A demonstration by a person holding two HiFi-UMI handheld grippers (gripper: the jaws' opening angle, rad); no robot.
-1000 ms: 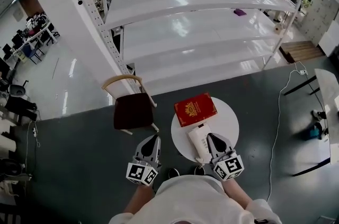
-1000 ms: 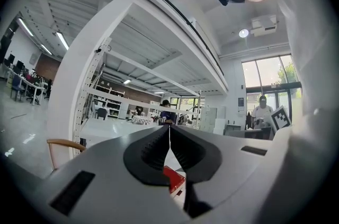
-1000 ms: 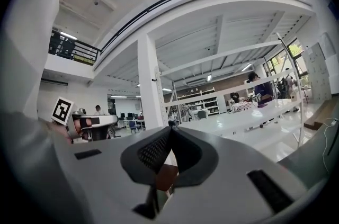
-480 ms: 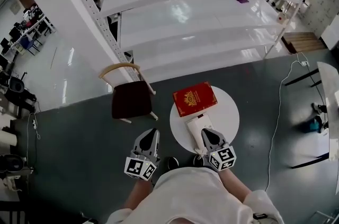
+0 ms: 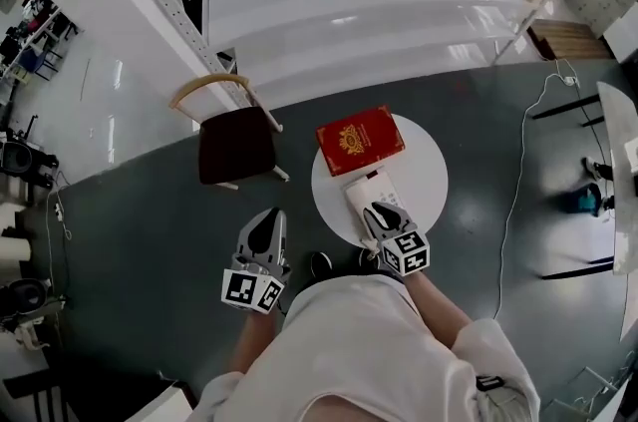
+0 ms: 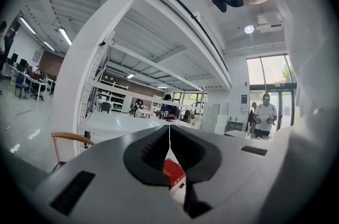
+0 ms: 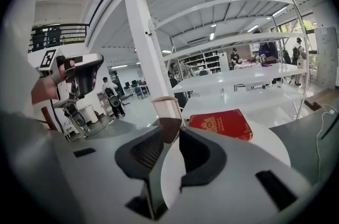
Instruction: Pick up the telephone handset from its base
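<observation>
My right gripper: jaws slightly spread, just been opening, nothing pinched. Telephone handset, unlifted, lies on the table just beneath the jaw tips; red book beyond them. My left gripper: jaws pressed together, empty

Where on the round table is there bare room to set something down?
The table's right half is bare, bordered by the book at far left and the phone at near left. A thin strip is also free along the left rim beside the phone. The left-centre is crowded: book and phone lie close together there.
</observation>
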